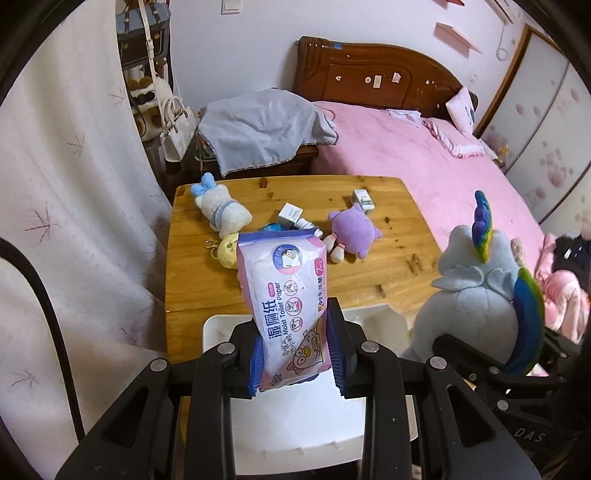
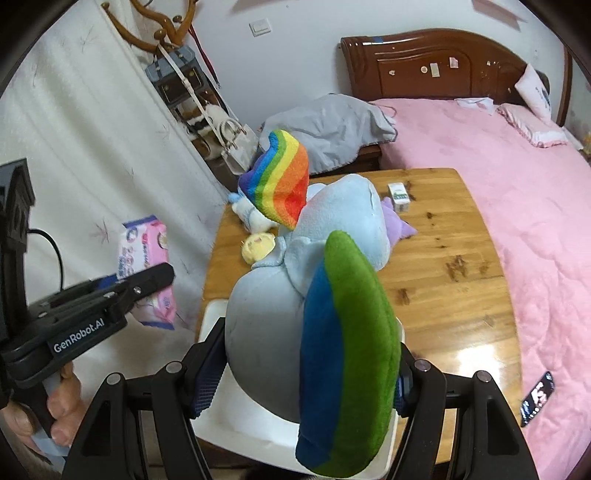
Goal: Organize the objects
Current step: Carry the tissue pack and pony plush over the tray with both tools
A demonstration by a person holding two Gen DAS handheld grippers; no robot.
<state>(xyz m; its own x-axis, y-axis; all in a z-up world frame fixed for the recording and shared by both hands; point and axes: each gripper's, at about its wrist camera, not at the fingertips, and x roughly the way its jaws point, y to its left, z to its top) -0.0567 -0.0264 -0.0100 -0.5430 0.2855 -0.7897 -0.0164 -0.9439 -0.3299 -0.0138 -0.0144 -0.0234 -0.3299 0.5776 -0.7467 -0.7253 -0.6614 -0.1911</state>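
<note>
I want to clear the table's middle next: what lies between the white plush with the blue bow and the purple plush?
In the left wrist view, small white boxes lie between the white plush and the purple plush; the held wipes pack hides part of that stretch.

A bedroom, as I look down over a knotty pine worktop (image 1: 369,266) pushed against a bed (image 1: 461,177) spread with a pink quilt. Its glossy dark wooden headboard (image 1: 373,77) stands against a plain white wall (image 2: 303,48) bearing a light switch (image 2: 260,26). A pale curtain (image 1: 74,177) with a sprig pattern hangs at my left. Handbags dangle from a wooden coat rack (image 2: 147,22) in the corner; wardrobe doors (image 1: 546,140) line the far right.
</note>
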